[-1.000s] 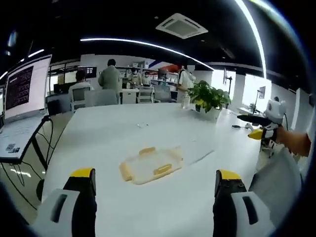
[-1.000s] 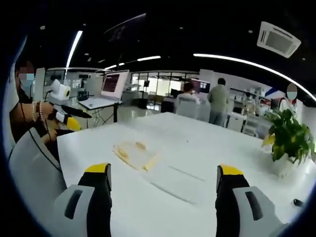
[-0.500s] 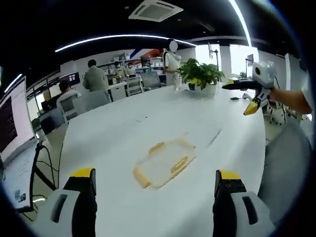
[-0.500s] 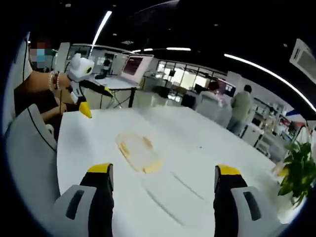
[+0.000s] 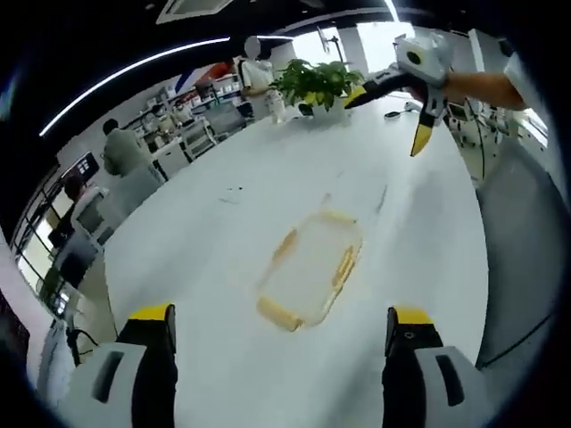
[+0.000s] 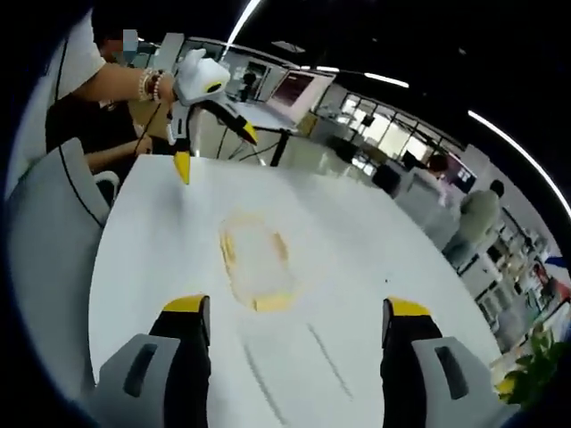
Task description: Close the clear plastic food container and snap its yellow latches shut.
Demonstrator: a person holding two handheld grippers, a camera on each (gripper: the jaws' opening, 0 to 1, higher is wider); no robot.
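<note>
The clear plastic container [image 5: 312,267] with yellow latches on its rim lies flat on the white table [image 5: 196,259], just ahead of my open left gripper [image 5: 278,314]. In the right gripper view the same container [image 6: 257,263] lies ahead of my open right gripper [image 6: 296,306]. Neither gripper touches it. A faint clear flat piece [image 6: 326,349] lies on the table beside it; I cannot tell what it is. The right gripper [image 5: 388,119] hangs open in the air at the left gripper view's upper right. The left gripper [image 6: 214,150] hangs open at the right gripper view's upper left.
A potted plant [image 5: 312,82] stands at the table's far end. A grey chair back [image 5: 526,259] stands close by the table edge, seen again as chair [image 6: 45,232]. Seated people [image 5: 125,152] and desks fill the room behind.
Both hands have risen and tipped down, so each view now looks down on the container from higher up. Each gripper shows larger in the other's view. The container lies as before.
</note>
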